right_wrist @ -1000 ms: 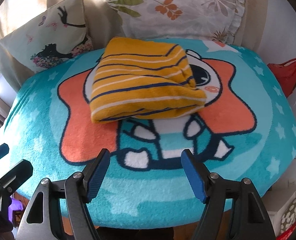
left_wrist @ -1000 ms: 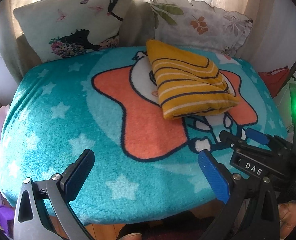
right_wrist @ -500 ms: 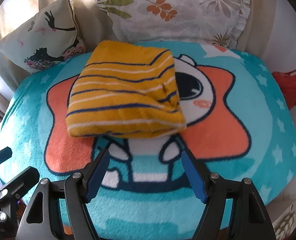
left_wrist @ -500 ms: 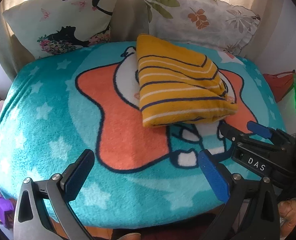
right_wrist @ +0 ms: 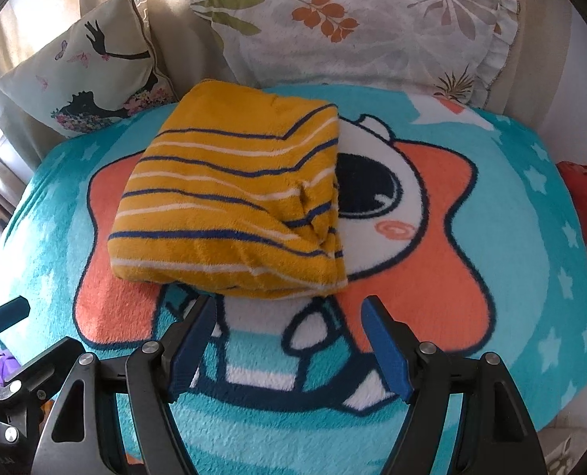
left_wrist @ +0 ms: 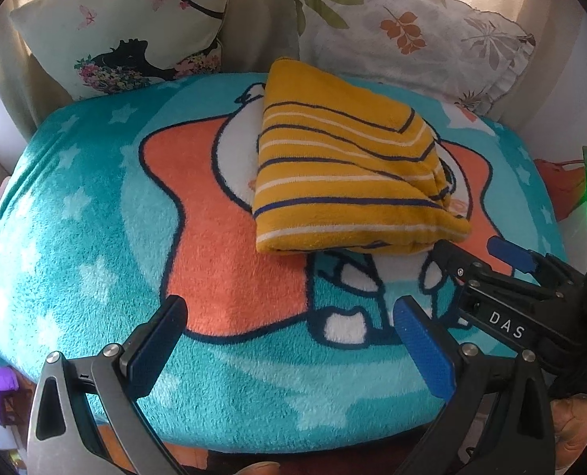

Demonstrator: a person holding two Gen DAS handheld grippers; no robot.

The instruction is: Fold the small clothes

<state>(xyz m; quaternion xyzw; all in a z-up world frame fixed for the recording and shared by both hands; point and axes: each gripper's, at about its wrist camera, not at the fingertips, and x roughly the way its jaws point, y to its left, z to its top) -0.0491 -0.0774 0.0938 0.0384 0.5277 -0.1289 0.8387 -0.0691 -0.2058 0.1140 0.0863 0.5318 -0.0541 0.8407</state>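
Right wrist view shows me the folded fuzzy yellow garment with blue and white stripes (right_wrist: 230,202) lying on the teal fleece blanket with the orange star cartoon (right_wrist: 531,237), and my right gripper (right_wrist: 289,340) hangs just in front of the garment's near edge with its blue pads spread wide and nothing between them. Left wrist view shows my left gripper (left_wrist: 293,352) also wide and empty, nearer to me than the garment (left_wrist: 345,182) and off its left corner. Behind the garment lean a cream butterfly pillow (right_wrist: 95,67) and a white leaf-print pillow (right_wrist: 364,31).
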